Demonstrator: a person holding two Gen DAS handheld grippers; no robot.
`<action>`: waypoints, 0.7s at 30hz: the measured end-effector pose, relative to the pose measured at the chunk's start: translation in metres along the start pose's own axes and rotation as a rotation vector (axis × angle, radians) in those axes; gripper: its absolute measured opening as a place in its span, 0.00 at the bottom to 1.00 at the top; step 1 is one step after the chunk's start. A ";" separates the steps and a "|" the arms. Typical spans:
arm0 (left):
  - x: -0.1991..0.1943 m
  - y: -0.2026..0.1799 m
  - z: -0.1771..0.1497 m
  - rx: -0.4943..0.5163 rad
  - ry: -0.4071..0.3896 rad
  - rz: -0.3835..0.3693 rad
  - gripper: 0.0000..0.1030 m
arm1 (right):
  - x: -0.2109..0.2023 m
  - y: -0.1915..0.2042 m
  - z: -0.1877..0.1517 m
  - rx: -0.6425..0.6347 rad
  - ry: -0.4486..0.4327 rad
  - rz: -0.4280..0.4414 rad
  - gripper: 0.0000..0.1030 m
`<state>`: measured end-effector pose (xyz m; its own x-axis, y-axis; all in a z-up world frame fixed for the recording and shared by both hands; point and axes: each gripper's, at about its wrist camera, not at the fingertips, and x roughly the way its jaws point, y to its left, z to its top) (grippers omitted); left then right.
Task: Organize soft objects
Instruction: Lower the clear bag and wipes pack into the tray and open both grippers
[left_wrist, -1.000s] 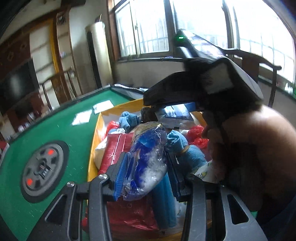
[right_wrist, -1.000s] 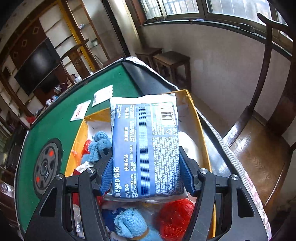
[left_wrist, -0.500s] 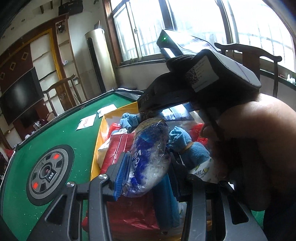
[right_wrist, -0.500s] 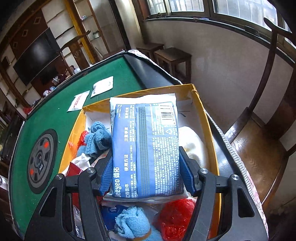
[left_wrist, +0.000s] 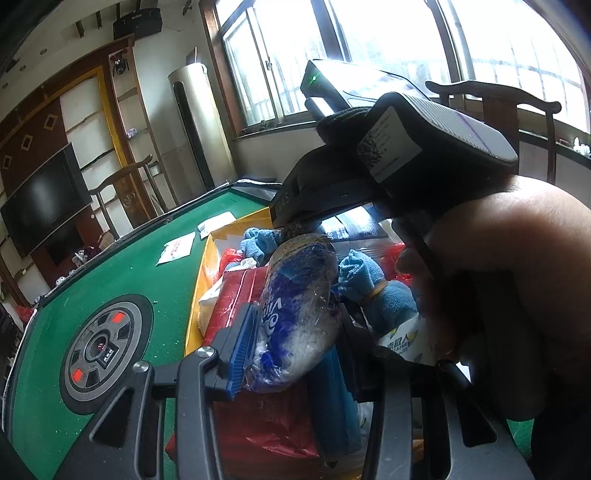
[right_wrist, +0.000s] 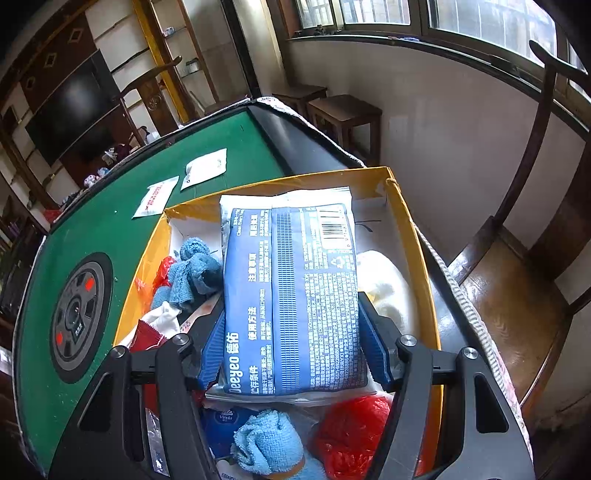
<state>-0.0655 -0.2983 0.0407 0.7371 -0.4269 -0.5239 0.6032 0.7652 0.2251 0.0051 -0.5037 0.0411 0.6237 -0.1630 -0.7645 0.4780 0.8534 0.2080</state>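
Meanwhile, little has shifted over the yellow-walled cardboard box (right_wrist: 413, 236) in the past second, the landmark on the green surface (left_wrist: 122, 273). Left of the box's middle, the left hand-held gripper (left_wrist: 295, 343) stays clenched on a crinkled blue-and-white tissue pack (left_wrist: 299, 314), held just above the red packet (left_wrist: 236, 295) lying in the box. The left wrist view has swung slightly, so the two white sachets (right_wrist: 184, 184) beyond the box's far-left corner now sit a touch lower in that view. Toward the box's right side, the right hand-held gripper (right_wrist: 295, 347) grasps a flat blue wet-wipe pack (right_wrist: 291, 295) by its long edges, hovering over the box's far half above a white cloth (right_wrist: 388, 284); its jaws have eased only a shade and the pads still press the pack. Rolled blue towels (right_wrist: 195, 273) and red bags (right_wrist: 351, 435) already fill the box's left and near parts. Both packs appear poised for placing inside, neither yet released, so the sorting looks well along but unfinished.
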 end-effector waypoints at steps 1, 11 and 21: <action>0.000 0.000 0.000 0.001 0.000 0.001 0.42 | 0.000 0.000 0.000 0.001 0.001 -0.001 0.62; 0.003 -0.003 0.000 0.009 0.006 0.006 0.47 | -0.001 0.002 -0.001 -0.012 0.000 -0.012 0.63; 0.002 -0.003 0.000 0.013 0.001 0.011 0.52 | -0.008 0.004 -0.003 -0.026 -0.018 -0.025 0.66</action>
<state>-0.0662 -0.3017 0.0388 0.7433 -0.4179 -0.5223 0.5990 0.7634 0.2416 0.0004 -0.4979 0.0460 0.6226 -0.1929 -0.7584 0.4774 0.8615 0.1728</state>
